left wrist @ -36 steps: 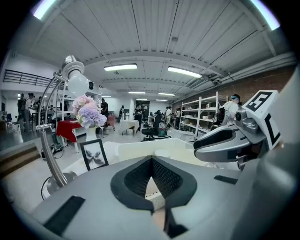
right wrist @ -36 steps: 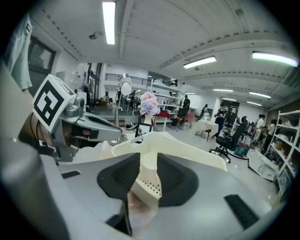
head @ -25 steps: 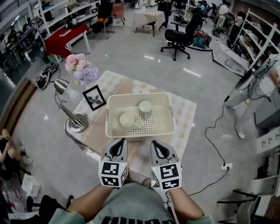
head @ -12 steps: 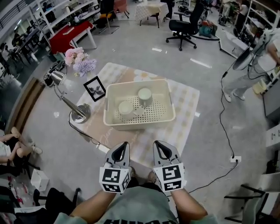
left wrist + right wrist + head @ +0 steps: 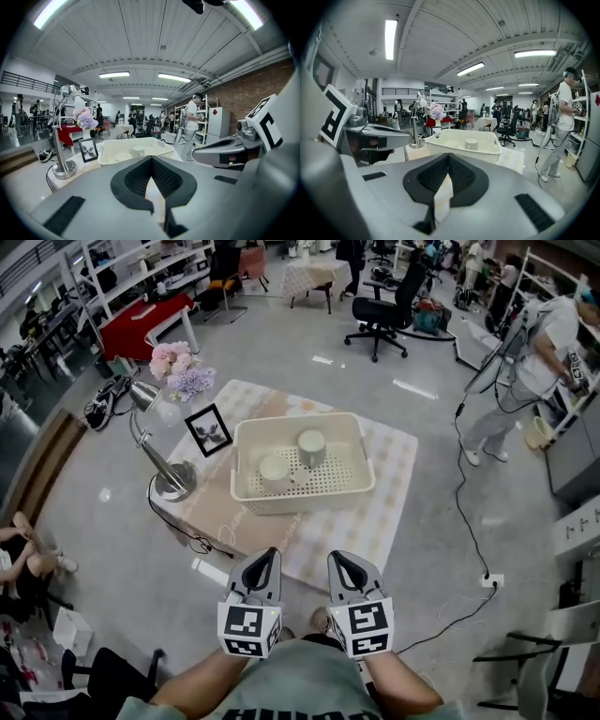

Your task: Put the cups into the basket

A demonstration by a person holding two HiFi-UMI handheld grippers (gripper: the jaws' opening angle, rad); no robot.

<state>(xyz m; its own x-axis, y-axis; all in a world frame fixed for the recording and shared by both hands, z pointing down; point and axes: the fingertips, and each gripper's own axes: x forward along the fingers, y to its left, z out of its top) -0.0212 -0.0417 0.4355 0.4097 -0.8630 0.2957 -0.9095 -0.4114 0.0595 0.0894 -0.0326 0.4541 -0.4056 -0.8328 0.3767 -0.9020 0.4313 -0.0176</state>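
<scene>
Head view: two cups (image 5: 311,446) in basket (image 5: 302,505), prob. light & rigid (take by rim), left gripper (image 5: 265,555) and right gripper (image 5: 339,558) both clenched, empty.

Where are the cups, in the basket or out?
In. The head view shows the taller cup and the shorter cup side by side on the perforated floor of the basket, inside its walls.

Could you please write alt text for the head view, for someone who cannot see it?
Two cups sit in a cream basket on a checked table, beside a lamp, a picture frame and flowers. Nearer the camera, the left tool and right tool are shut and empty.
</scene>
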